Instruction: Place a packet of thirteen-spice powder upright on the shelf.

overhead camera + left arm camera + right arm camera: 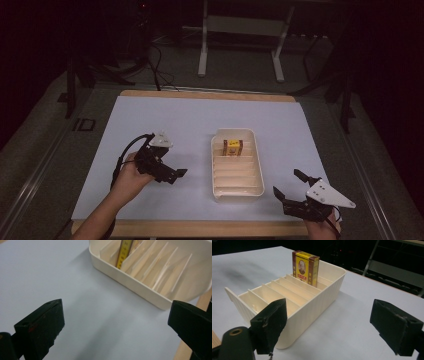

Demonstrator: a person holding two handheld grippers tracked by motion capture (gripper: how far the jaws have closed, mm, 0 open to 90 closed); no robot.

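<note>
A cream tray point(257, 167) with several narrow slots stands on the white mat, right of centre. A yellow and brown box point(233, 146) stands upright in its farthest slot. My left gripper point(172, 175) is open just left of the tray, pointing at it, with nothing between its jaws. In the left gripper view the gripper point(116, 312) faces the tray's side wall point(140, 285) and the box's edge point(124, 252). My right gripper point(290, 184) is open at the tray's near right corner. In the right gripper view the gripper point(328, 307) is empty, facing the tray point(312, 312) and the box point(305, 267).
The white mat point(175, 120) covers a wooden table whose front edge point(200, 229) runs just behind both hands. Beyond the table stand a metal frame point(240, 30) and loose cables point(157, 65) on a dark floor.
</note>
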